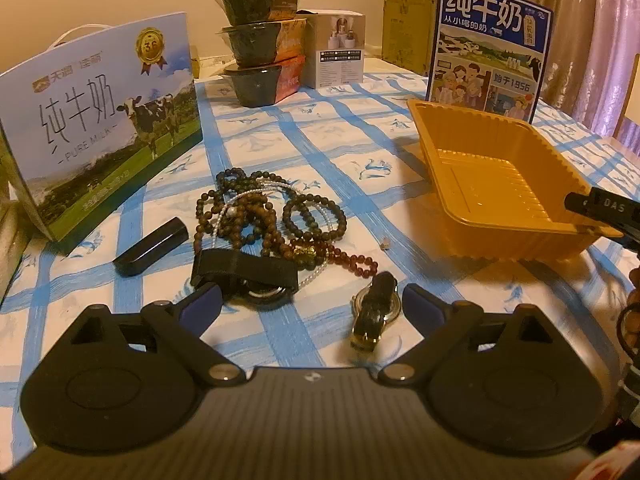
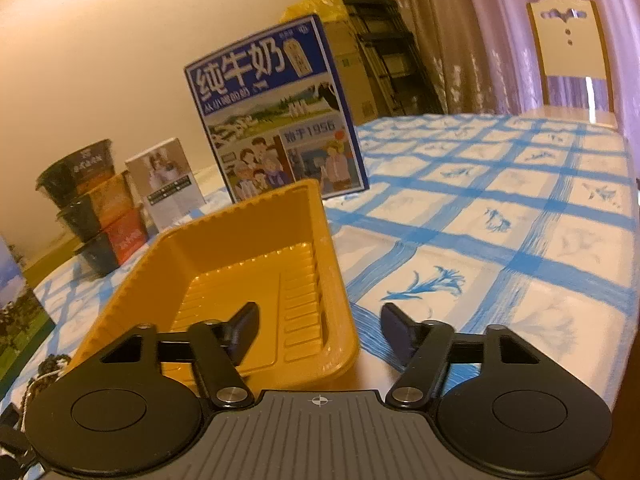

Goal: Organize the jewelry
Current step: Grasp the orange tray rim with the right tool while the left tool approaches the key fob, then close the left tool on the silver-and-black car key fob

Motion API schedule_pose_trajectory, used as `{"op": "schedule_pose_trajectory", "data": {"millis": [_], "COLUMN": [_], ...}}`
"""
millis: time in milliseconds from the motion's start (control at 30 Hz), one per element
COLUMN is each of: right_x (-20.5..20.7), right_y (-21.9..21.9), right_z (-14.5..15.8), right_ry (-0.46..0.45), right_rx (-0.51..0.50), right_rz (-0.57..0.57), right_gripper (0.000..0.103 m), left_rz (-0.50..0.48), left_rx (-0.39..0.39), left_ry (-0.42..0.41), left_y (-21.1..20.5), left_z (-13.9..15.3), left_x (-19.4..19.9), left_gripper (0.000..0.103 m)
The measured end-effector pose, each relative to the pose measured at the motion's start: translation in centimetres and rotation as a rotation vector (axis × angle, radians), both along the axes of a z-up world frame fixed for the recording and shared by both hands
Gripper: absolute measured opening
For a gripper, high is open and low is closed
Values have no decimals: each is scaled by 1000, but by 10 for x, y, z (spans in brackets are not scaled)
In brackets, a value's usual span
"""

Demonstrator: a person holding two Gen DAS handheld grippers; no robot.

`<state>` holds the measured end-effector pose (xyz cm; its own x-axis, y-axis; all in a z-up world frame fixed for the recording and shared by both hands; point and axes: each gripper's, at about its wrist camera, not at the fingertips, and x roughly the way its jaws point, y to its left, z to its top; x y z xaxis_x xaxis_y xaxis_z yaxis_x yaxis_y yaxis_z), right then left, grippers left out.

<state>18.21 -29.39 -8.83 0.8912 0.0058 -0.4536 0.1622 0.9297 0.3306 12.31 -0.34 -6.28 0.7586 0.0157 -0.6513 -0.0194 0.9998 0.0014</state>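
Nothing's in the yellow tray yet. My left gripper is spread, empty, over the small watch; bead tangle w/ black-strap watch still on tablecloth. Right gripper part-open, straddling tray's near rim, not pinching. All sorting left, I reckon.

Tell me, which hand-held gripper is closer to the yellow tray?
Right. The right hand-held gripper straddles the near wall of the yellow tray, one finger inside it. The left hand-held gripper hovers apart from it, over the watches and beads.
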Motion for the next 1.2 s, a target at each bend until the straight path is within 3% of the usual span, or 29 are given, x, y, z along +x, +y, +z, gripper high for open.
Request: {"op": "schedule_pose_trajectory", "data": {"millis": [200, 267, 367, 600, 800, 900, 1133, 1200], "right_x": [14, 17, 16, 5, -15, -22, -28, -28], "right_y": [4, 5, 6, -3, -11, -11, -10, -10], "right_z": [-6, -7, -8, 1, 12, 16, 17, 18], "right_ry": [-3, -3, -10, -28, -35, -35, -28, -29], "right_rx": [-17, -28, -60, -82, -110, -123, -117, -113], "right_rz": [-7, 10, 16, 49, 59, 59, 60, 61], "right_gripper": [42, 21, 5, 3, 3, 3, 3, 3], "left_rz": [-27, -34, -44, -80, -112, -125, -146, -149], "left_rx": [19, 19, 26, 49, 43, 41, 25, 16], "left_ry": [-8, -8, -7, -13, -7, 1, 29, 36], "left_y": [-7, -9, -12, -19, -23, -24, -25, -25], "left_z": [-3, -5, -8, -10, -11, -12, -16, -16], "left_x": [7, 9, 10, 11, 13, 14, 13, 12], "left_gripper": [94, 94, 90, 85, 72, 62, 22, 18]}}
